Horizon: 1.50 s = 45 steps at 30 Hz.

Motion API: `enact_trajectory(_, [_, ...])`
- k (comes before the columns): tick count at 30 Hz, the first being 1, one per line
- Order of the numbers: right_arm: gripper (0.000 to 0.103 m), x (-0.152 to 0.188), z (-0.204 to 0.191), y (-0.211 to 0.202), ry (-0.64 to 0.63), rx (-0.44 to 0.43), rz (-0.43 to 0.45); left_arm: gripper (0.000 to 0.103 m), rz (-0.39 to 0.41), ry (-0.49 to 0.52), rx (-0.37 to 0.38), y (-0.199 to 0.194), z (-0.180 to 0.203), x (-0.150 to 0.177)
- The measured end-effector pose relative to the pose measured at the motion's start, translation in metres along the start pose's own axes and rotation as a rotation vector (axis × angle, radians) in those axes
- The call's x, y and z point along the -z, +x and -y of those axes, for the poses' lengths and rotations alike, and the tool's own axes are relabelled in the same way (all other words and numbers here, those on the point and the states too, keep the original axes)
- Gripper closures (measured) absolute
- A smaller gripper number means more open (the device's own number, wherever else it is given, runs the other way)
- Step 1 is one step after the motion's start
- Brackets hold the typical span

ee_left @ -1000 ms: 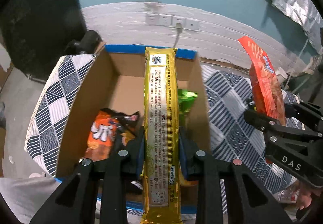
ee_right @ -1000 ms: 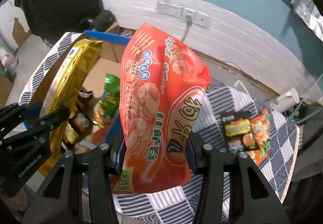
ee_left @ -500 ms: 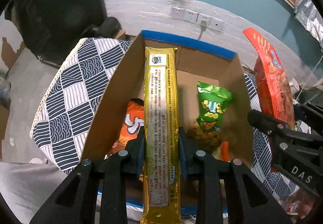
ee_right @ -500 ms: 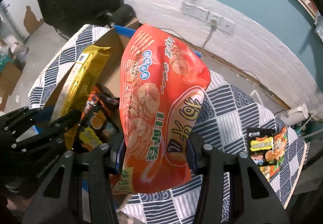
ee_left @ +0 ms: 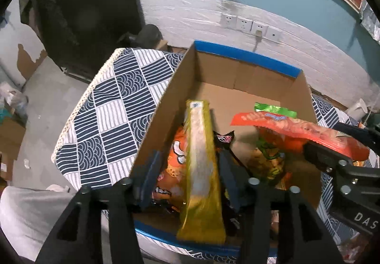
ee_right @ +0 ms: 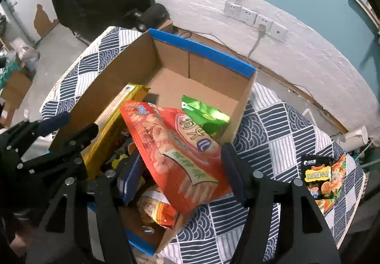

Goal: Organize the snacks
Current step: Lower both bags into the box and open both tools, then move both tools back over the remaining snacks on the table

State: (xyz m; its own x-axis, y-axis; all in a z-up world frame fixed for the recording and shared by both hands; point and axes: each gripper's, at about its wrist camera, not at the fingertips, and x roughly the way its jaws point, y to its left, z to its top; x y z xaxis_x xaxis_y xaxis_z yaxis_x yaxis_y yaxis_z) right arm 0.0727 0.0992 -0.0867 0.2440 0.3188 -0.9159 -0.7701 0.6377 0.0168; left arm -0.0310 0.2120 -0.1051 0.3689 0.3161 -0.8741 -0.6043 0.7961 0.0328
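Both tools' jaws have just been opening over the cardboard box (ee_left: 166,97): left tool (ee_left: 190,176) lets go the gold packet (ee_left: 201,169), right tool (ee_right: 182,173) the red crisp bag (ee_right: 175,152).

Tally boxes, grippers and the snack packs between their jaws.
Cardboard box: 1
Grippers: 2, left gripper and right gripper, jaws of both just opening
Packs between jaws, neither pinched: 2, gold pack and red bag
Total: 5
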Motion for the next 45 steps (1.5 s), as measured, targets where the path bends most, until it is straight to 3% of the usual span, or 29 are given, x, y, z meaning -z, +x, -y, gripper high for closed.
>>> enact_trajectory(6, [0.033, 0.007, 0.014, -0.012, 0.044, -0.017, 0.014, 0.037, -0.005, 0.009, -0.026, 0.000, 0.003, -0.001])
enact_trajectory(20, [0.032, 0.032, 0.040, -0.059, 0.089, -0.013, 0.065, 0.036, 0.027, 0.052, -0.005, -0.027, 0.034, -0.001])
enact_trajectory(30, [0.032, 0.061, 0.067, -0.089, 0.114, 0.032, 0.099, 0.030, 0.068, 0.143, 0.021, -0.051, 0.081, 0.007])
enact_trajectory(45, [0.032, 0.123, 0.141, -0.107, 0.229, 0.102, 0.087, 0.029, 0.020, 0.297, 0.096, -0.056, 0.170, 0.032])
